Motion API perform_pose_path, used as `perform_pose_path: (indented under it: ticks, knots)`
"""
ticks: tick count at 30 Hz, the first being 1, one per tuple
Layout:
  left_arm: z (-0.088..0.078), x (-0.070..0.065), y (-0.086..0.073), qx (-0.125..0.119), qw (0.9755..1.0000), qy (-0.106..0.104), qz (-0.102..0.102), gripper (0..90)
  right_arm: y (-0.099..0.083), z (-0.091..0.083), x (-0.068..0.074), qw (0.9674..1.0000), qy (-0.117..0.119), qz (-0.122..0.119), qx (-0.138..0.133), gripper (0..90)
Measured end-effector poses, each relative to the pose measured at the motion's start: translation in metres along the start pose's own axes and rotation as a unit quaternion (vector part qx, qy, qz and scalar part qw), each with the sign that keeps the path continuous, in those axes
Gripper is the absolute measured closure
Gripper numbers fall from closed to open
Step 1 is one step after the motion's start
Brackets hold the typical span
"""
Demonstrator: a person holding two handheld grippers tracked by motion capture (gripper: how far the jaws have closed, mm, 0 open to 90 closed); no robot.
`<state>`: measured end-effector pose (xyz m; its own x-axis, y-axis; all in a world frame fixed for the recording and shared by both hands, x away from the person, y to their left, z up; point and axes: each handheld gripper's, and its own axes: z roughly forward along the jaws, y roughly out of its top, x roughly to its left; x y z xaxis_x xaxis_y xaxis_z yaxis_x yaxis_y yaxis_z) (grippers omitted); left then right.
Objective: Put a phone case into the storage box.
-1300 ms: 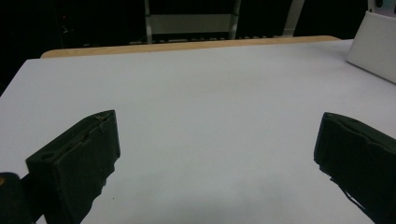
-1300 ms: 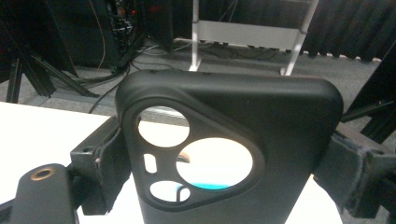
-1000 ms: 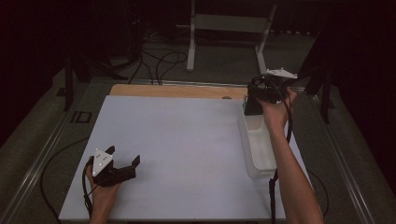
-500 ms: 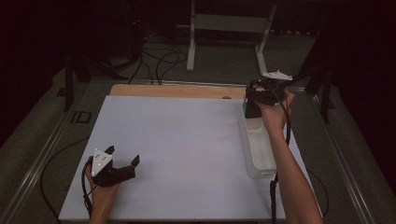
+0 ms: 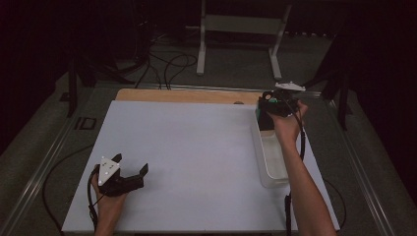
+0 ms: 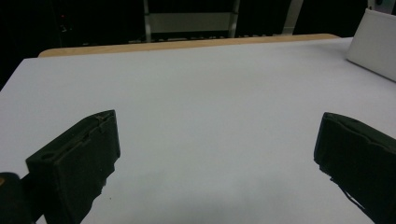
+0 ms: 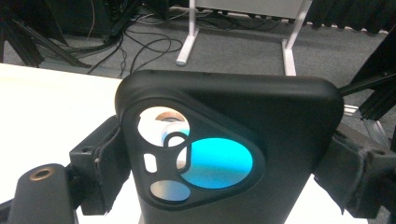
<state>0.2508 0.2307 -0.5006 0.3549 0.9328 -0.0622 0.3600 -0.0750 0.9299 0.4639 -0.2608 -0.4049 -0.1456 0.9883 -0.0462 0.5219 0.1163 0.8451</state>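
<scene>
Phone [image 7: 233,154] clamped between the right gripper's [image 5: 271,109] jaws, now lifted slightly higher above the far end of the bin [image 5: 269,152], suggesting removal is under way. Left gripper [image 5: 129,173], jaws spread and empty, rests well left of the bin.
</scene>
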Motion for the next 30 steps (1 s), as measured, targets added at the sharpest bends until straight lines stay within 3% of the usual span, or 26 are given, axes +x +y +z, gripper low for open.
perform_pose_path:
  ticks: [13,23,26,30]
  knots:
    - [0.001,0.000,0.000,0.001,1.0000,-0.003,0.000,0.7,-0.006,0.012,0.001,0.9996,-0.016,0.020,0.009,12.7]
    - [0.000,0.000,0.000,0.001,1.0000,-0.001,-0.001,0.7,-0.019,0.020,0.000,0.9992,-0.010,0.025,0.028,12.4]
    - [0.001,0.000,0.000,0.001,1.0000,-0.002,0.001,0.7,-0.022,0.024,0.000,0.9988,-0.009,0.014,0.046,12.1]
    - [0.000,0.000,0.000,0.001,1.0000,-0.002,0.001,0.7,-0.022,0.025,0.002,0.9989,-0.009,0.013,0.045,12.1]
